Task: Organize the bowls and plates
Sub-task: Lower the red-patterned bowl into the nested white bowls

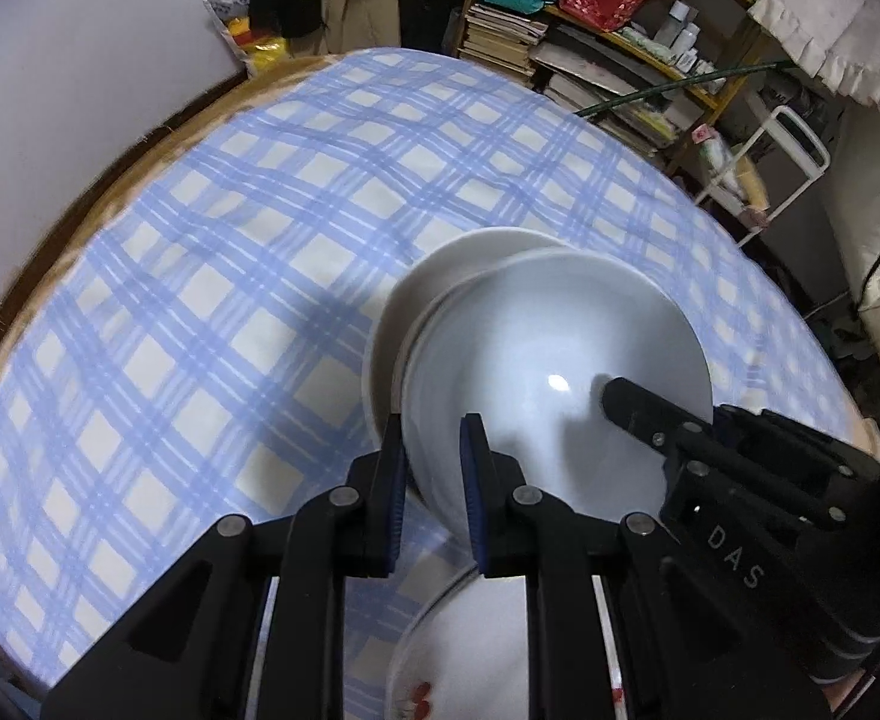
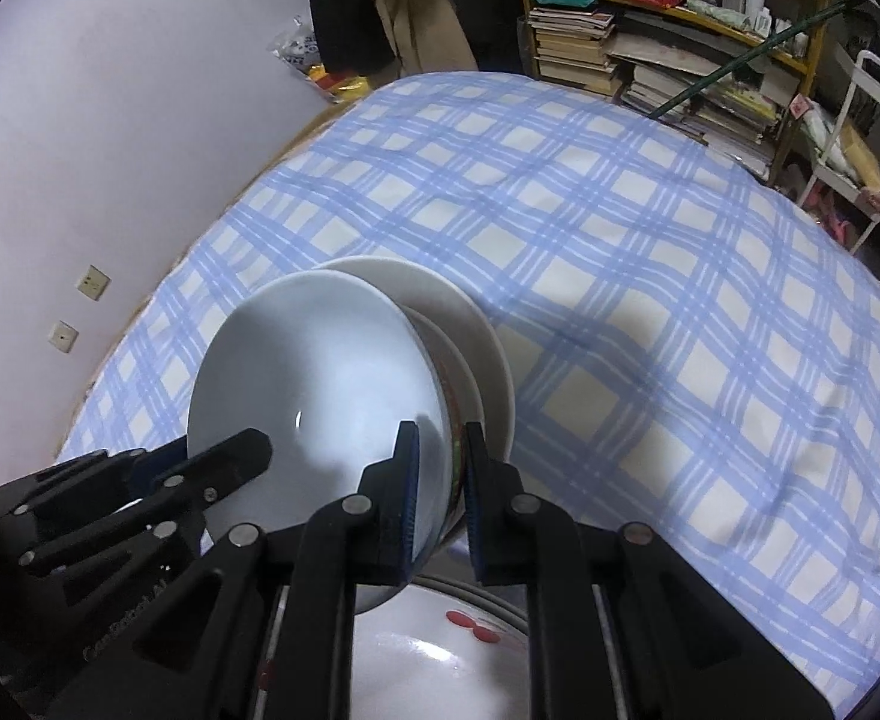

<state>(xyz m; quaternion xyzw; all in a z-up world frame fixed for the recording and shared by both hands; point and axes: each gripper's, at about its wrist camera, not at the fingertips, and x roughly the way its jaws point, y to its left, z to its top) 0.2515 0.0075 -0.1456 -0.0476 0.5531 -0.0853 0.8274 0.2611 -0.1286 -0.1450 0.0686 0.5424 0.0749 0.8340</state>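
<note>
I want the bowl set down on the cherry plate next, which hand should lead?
Neither clearly: left gripper and right gripper each clamp opposite rims of the white bowl, above the cherry plate. Lower both together.

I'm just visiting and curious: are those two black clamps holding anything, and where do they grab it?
Yes. Both hold the white bowl by its rim, on opposite sides: the left gripper and the right gripper each have their jaws closed across the rim, one pad inside, one outside.
</note>
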